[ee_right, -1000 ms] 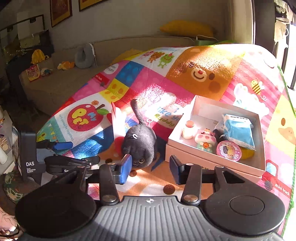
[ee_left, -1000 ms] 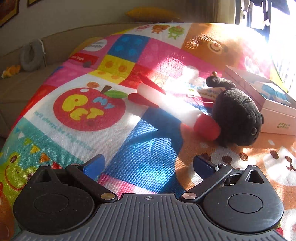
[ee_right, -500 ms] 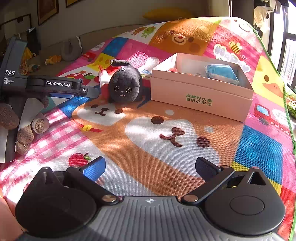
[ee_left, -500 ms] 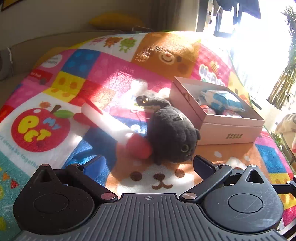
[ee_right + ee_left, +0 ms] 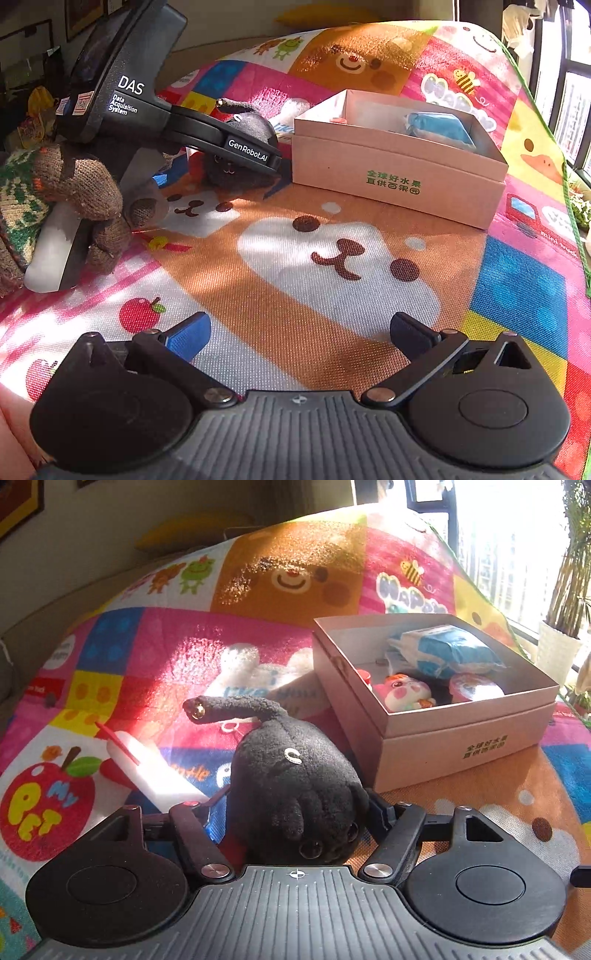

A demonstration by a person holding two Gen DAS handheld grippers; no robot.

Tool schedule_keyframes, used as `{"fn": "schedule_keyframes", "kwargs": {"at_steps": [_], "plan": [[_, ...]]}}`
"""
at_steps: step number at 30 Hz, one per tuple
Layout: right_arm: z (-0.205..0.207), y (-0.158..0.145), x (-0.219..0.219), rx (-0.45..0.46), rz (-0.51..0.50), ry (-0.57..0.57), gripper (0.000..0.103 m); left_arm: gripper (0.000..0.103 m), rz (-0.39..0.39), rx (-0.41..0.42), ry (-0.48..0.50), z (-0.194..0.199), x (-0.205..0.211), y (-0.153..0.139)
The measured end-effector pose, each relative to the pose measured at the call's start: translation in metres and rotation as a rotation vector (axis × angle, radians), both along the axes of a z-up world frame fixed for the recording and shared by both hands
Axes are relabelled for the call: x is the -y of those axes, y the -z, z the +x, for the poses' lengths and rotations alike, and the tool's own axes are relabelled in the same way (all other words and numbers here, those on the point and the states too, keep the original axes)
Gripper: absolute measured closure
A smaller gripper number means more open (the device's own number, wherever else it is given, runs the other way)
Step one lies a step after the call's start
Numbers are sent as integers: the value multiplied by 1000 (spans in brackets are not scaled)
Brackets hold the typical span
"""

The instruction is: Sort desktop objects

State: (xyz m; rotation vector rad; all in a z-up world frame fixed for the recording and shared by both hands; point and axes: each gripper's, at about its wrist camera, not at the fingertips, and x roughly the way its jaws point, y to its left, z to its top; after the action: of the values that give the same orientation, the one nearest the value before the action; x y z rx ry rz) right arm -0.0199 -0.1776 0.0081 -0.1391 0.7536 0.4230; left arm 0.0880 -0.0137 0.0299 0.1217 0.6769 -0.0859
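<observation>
Advanced since the earlier frame, left gripper [image 5: 295,805] closes around black plush cat [image 5: 295,786] between its jaws; right gripper [image 5: 299,332] hovers wide open, empty.

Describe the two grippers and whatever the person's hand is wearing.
Both grippers are black, with a ribbed grey-black base and two round housings; the right gripper shows one blue pad. The left gripper has a dark body printed "DAS Data Acquisition System" and "GenRobot.AI" in white, plus small stickers and a pale handle. The left hand wears a brown knitted glove with green patterning.
</observation>
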Motion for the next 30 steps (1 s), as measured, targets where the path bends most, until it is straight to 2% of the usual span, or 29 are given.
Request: {"fn": "schedule_keyframes", "kwargs": {"at_steps": [4, 12, 15, 17, 19, 20, 22, 25, 30], "plan": [[-1, 1, -2, 3, -13, 1, 0, 28, 3, -8, 28, -26, -2, -4], [3, -1, -2, -23, -32, -27, 0, 28, -18, 18, 167, -106, 0, -21], [-4, -8, 13, -84, 13, 1, 0, 28, -38, 25, 241, -129, 6, -25], [-14, -17, 30, -90, 49, 48, 0, 28, -45, 29, 326, -145, 14, -28], [-27, -31, 42, -67, 57, 96, 0, 24, -37, 41, 408, -160, 24, -30], [-34, -39, 47, -56, 56, 112, 0, 15, -29, 43, 441, -167, 30, -30], [-46, -52, 49, -27, 27, 134, 0, 5, -1, 60, 443, -175, 37, -32], [-61, -66, 39, 46, -57, 162, 0, 5, 36, 64, 389, -178, 37, -36], [-73, -89, 13, 127, -108, 73, 0, 2, 66, 73, 302, -183, 18, -44]]}}
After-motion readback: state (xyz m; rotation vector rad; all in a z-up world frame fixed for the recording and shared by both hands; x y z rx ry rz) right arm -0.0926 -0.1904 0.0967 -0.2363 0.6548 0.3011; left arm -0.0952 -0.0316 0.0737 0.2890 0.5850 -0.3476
